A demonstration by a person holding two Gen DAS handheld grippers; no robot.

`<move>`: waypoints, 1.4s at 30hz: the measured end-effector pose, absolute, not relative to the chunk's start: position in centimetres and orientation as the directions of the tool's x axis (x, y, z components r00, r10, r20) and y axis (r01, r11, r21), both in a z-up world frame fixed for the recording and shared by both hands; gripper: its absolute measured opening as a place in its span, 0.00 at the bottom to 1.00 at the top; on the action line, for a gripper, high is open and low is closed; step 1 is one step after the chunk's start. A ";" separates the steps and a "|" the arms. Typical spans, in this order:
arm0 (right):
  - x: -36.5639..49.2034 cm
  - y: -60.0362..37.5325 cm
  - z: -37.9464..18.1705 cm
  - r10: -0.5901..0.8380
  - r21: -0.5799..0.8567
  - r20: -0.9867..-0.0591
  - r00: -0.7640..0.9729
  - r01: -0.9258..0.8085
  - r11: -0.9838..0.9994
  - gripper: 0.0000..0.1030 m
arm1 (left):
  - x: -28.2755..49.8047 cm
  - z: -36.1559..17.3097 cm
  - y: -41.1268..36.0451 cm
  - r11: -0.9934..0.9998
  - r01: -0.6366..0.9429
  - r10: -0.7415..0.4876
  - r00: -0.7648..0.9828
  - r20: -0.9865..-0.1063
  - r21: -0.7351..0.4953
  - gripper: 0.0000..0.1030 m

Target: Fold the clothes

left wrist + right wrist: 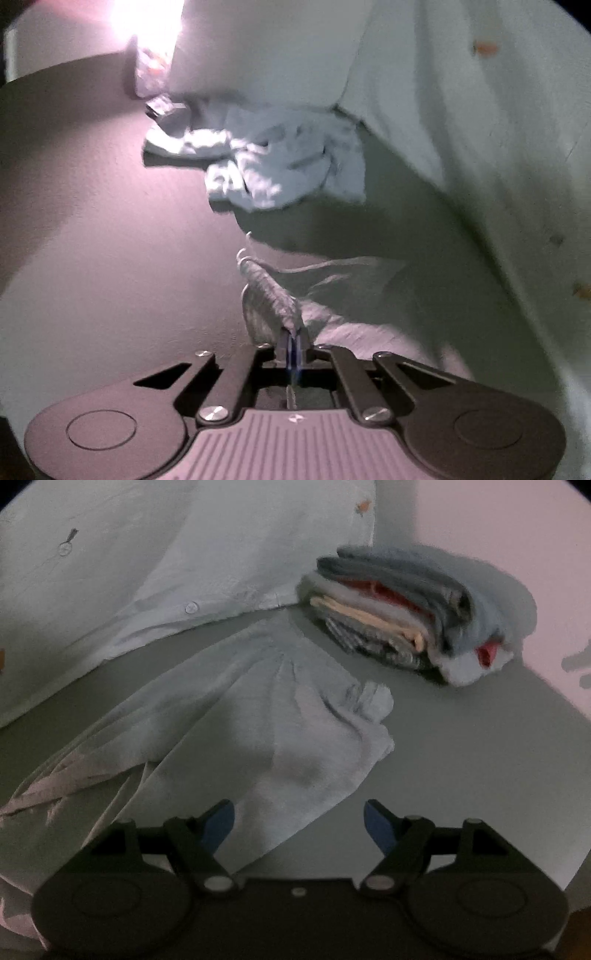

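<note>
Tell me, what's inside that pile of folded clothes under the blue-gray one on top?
In the folded pile, below the blue-gray top piece, edges of red, white, peach and dark checkered layers show. Only their edges are visible; the rest of each is covered, and what they are cannot be told.

Home laundry spot: stack of folded clothes (417,616), crumpled white garment (266,162), pale buttoned shirt (155,565) spread over plain desk (461,760), dim indoor light.

Both views are dim and soft with blur. A blown-out glare (147,22) burns upper left in the left view, perhaps a lamp; fisheye edges darken and curve.
</note>
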State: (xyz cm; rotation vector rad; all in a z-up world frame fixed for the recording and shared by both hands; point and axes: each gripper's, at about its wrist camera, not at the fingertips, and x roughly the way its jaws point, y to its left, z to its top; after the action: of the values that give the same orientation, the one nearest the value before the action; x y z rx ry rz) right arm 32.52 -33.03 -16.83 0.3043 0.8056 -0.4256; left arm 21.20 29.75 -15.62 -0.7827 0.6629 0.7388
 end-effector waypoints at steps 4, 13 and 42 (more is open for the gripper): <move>32.8 -37.5 -19.1 -0.262 0.185 -0.755 0.602 0.577 0.795 0.76 | 16.9 -12.9 28.5 0.448 -0.776 0.357 0.611 -0.707 -0.444 0.01; 36.3 -47.1 -22.7 -0.164 0.363 -0.761 0.627 0.623 0.693 0.06 | 10.4 -10.1 23.8 0.395 -0.811 0.454 0.580 -0.676 -0.431 0.00; 33.4 -47.1 -22.7 -0.051 0.465 -0.773 0.632 0.619 0.633 0.64 | 14.9 -22.2 25.5 0.372 -0.815 0.149 0.524 -0.838 -0.444 0.06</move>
State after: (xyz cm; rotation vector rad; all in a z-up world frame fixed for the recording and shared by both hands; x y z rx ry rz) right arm 33.42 -47.12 -22.73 0.8019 0.8032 -0.4343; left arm 14.87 25.47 -22.24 -1.0011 0.7985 0.7095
